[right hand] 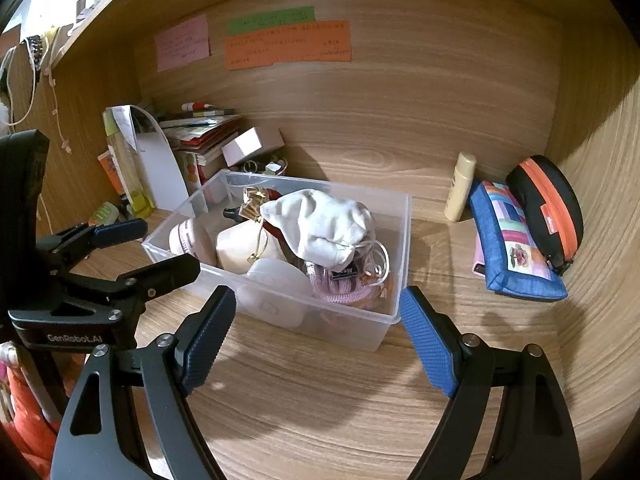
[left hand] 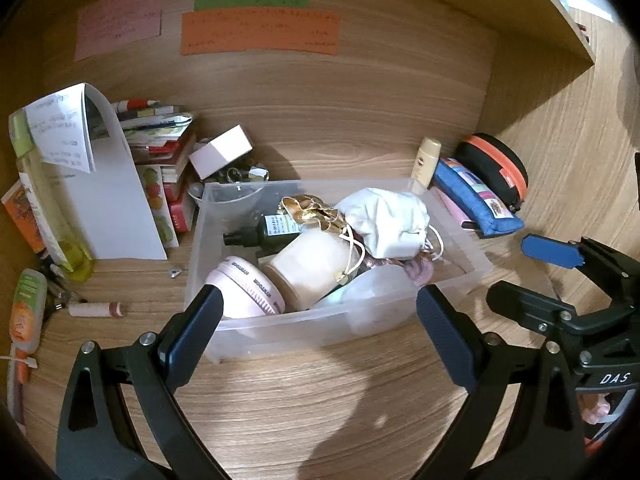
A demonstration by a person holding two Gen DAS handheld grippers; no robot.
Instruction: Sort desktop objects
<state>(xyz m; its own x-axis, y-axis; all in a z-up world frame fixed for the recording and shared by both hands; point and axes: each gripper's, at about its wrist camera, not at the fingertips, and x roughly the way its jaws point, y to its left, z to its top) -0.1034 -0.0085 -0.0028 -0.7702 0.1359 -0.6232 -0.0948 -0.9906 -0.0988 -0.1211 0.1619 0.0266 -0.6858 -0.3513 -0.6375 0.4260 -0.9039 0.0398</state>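
Both the left gripper (left hand: pixel 320 312) and right gripper (right hand: pixel 316 320) hover wide and empty before the clear plastic bin (left hand: pixel 280 328); next pick looks like the blue patchwork pouch (right hand: pixel 516 248).

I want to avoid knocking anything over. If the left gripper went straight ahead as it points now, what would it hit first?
Most likely the near wall of the clear plastic bin. The left gripper is open, its jaws straddling that wall, with the pink-lidded jar just behind. Depth is uncertain in this fisheye view.

sticky notes (left hand: pixel 260 32) writing illegible, bin (left hand: pixel 460 248) contents overlapping
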